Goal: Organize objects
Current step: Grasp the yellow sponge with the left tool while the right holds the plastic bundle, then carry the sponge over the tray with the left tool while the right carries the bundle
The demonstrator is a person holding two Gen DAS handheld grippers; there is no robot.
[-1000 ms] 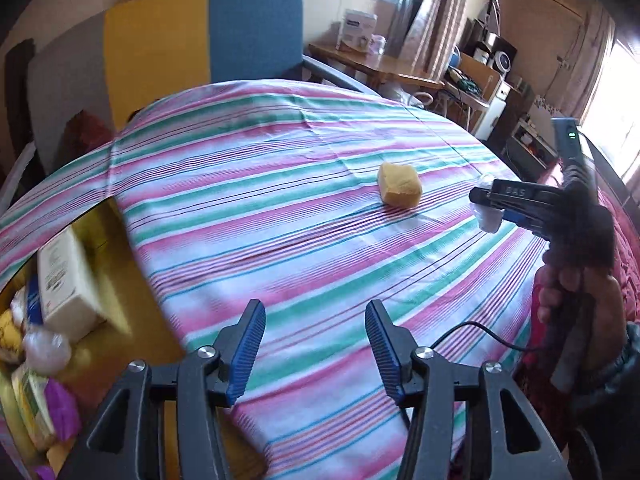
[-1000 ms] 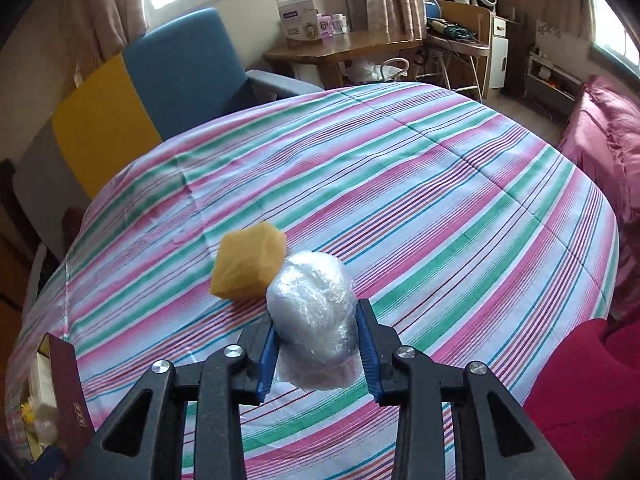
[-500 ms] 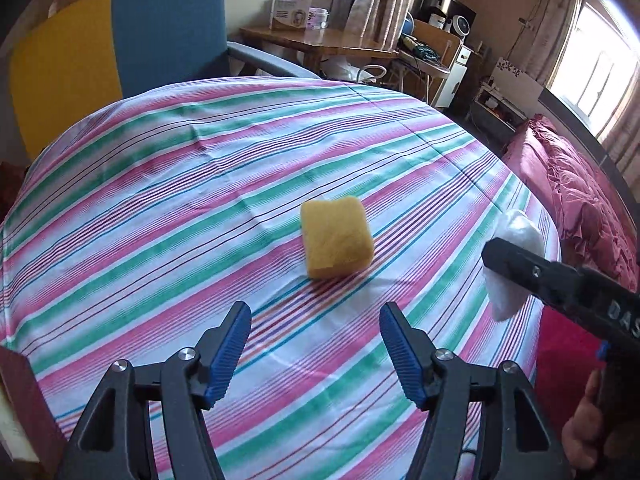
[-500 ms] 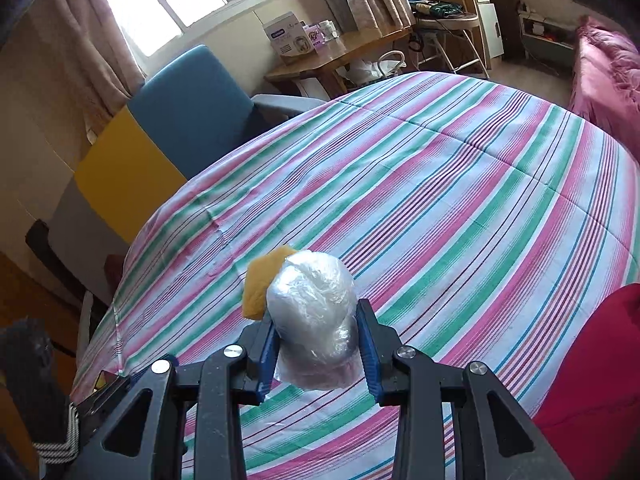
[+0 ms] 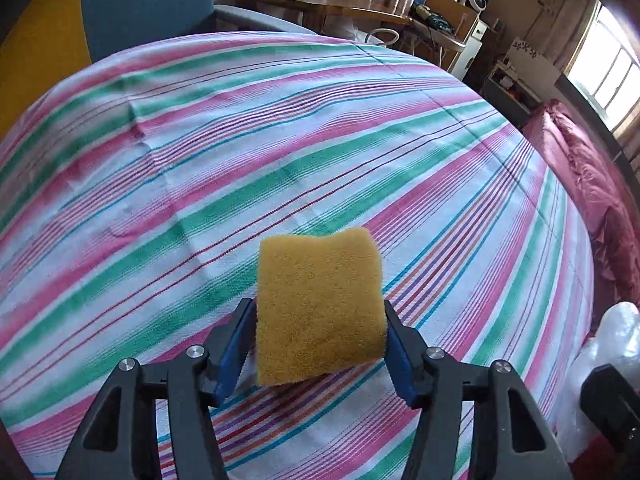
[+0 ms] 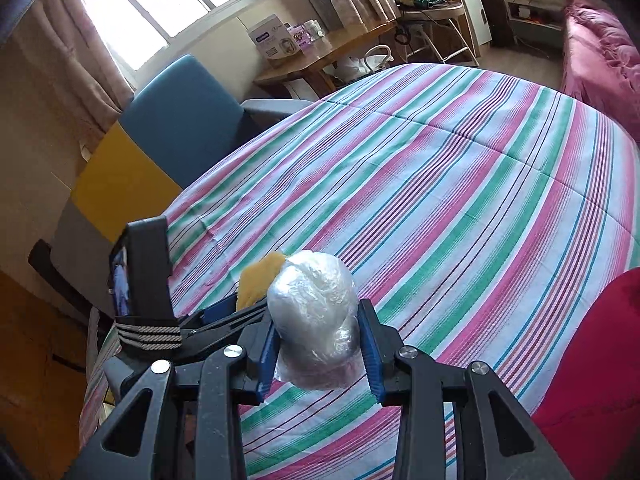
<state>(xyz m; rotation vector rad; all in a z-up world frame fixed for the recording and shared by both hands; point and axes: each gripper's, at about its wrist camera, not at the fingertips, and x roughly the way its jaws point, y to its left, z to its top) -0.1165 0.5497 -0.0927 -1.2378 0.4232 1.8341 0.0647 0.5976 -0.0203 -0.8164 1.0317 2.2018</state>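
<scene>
The left gripper has its blue-padded jaws on either side of a yellow rectangular sponge, low in the middle of the left wrist frame. Its jaws have just been closing, and both pads now appear to press the sponge's side edges, so it is grasping the sponge. The sponge's lower edge lies against the striped pink, green and white cloth that covers the surface.

The right gripper is clenched on a crumpled ball of clear plastic wrap, which bulges up above the pads in the lower middle of the right wrist frame. Just behind that ball, to its left, a corner of the sponge shows with the left gripper's dark body beside it. In the left wrist view the plastic ball shows at the lower right edge.

Beyond the cloth, a blue and yellow padded chair stands at the upper left, a wooden desk with boxes sits under the window, and a pink bedspread lies at the right.
</scene>
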